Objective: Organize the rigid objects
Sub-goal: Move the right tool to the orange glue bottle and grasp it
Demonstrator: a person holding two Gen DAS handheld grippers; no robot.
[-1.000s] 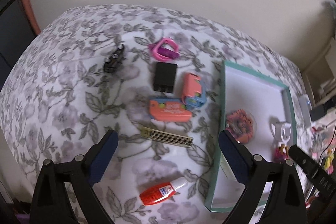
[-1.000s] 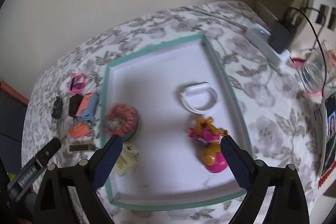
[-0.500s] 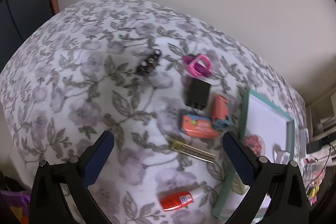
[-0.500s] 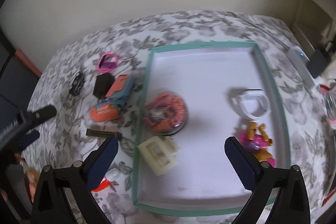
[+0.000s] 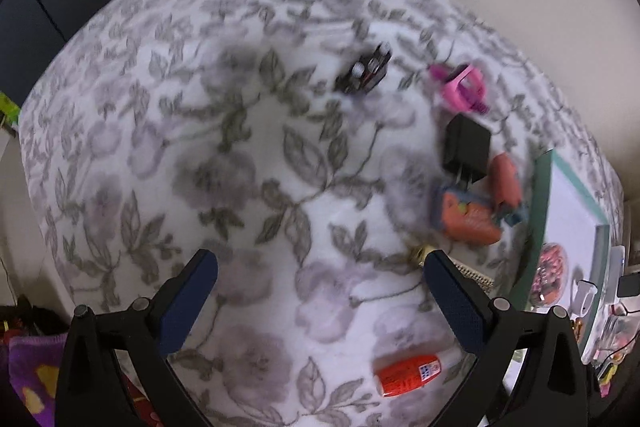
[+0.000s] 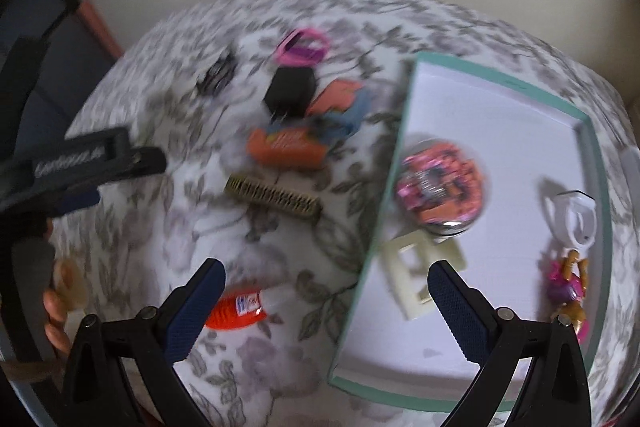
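Both grippers point steeply down over a bench covered in a grey floral cloth. The left gripper has its fingers spread wide and released, nothing between them but bare cloth. Just beyond its right finger lies a gold comb, partly hidden by that finger; below it, near the finger's base, is an orange glue bottle. Farther ahead and to the right sit an orange-and-blue pack, a black charger, a pink ring toy and a small black toy car. The right gripper is likewise released, fingers wide apart and empty. Its left finger overlaps the glue bottle in view; contact cannot be confirmed. Its right finger stands over a teal-rimmed tray, just beside a cream block inside it. The tray also holds a round pink-and-orange case, a white ring-shaped item and a pink-and-gold figure. The view is motion-blurred.
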